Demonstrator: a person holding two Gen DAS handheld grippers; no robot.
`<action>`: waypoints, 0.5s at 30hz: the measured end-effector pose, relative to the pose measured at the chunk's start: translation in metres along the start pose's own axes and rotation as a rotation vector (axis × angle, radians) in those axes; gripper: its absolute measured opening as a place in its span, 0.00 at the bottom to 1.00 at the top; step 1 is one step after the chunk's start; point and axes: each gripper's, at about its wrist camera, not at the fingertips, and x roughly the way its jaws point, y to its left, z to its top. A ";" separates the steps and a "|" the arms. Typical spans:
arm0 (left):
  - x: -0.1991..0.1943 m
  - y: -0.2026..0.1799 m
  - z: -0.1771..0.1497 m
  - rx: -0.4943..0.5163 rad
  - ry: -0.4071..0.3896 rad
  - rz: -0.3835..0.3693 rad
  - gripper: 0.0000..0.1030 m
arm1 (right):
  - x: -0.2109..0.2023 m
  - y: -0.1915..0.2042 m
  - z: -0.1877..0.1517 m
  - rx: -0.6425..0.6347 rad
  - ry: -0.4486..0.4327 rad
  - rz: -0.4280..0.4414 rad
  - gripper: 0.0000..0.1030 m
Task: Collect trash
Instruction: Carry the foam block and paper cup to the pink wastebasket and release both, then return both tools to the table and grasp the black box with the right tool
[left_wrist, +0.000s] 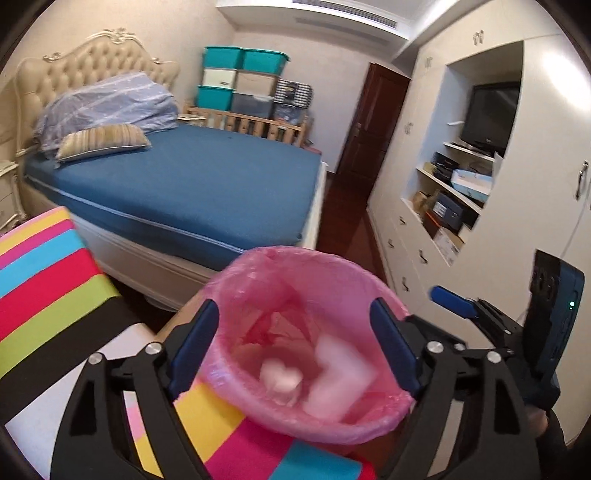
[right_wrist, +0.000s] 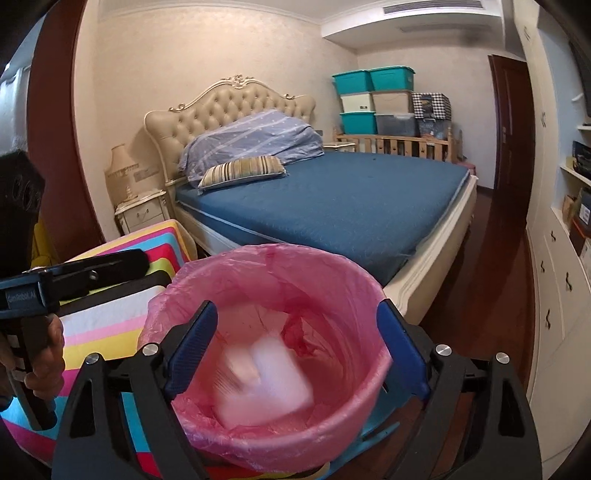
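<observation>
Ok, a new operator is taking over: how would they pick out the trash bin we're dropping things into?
Start at the big bed with the blue mattress; near its foot stands a surface under a rainbow-striped cloth. The trash bin sits at that cloth's edge, right below both grippers. It is the only round pink tub around, lined with a crinkly pink plastic bag, with blurred white scraps inside.
</observation>
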 end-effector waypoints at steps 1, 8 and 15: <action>-0.004 0.002 -0.001 -0.001 -0.008 0.025 0.80 | -0.003 0.001 -0.001 -0.001 -0.001 -0.007 0.81; -0.099 0.027 -0.036 0.060 -0.081 0.215 0.93 | -0.028 0.036 -0.003 -0.022 -0.024 0.005 0.82; -0.195 0.050 -0.079 0.082 -0.115 0.352 0.95 | -0.043 0.115 -0.012 -0.085 -0.050 0.094 0.82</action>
